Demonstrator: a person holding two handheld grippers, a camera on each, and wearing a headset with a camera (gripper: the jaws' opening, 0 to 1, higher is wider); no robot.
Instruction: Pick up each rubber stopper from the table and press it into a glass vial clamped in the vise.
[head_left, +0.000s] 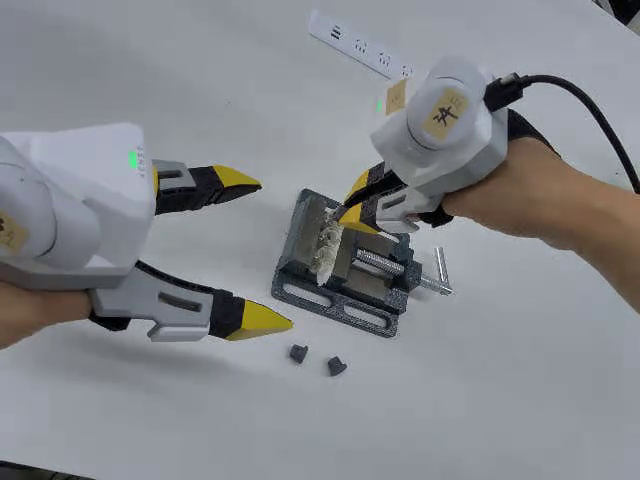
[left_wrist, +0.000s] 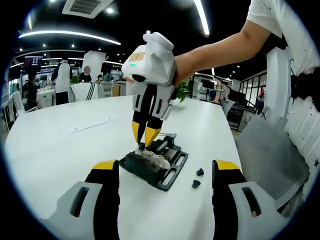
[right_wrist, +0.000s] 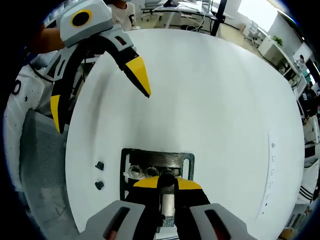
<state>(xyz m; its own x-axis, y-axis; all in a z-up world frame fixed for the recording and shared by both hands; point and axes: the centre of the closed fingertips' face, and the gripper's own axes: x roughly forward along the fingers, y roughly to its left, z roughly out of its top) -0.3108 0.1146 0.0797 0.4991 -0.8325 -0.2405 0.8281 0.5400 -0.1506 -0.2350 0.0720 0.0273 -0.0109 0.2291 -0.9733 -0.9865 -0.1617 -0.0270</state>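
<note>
Right tongs (right_wrist: 167, 185) nearly closed, pinching a rubber stopper (right_wrist: 166, 178) just above the glass vials (right_wrist: 142, 172) in the vise (right_wrist: 157, 161). Left tongs (head_left: 270, 253) gape wide, empty. Two spare stoppers (head_left: 298, 353) lie on the tabletop (head_left: 480, 400) beside the vise. Rubber likely light and squashy: grip the sides. Glass brittle: press squarely and gently.

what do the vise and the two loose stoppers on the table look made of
Vise: dark grey metal, likely cast, matte painted body with a bright bare screw. Stoppers: black, dull, no glint, which suits rubber, though too small to be sure.
</note>
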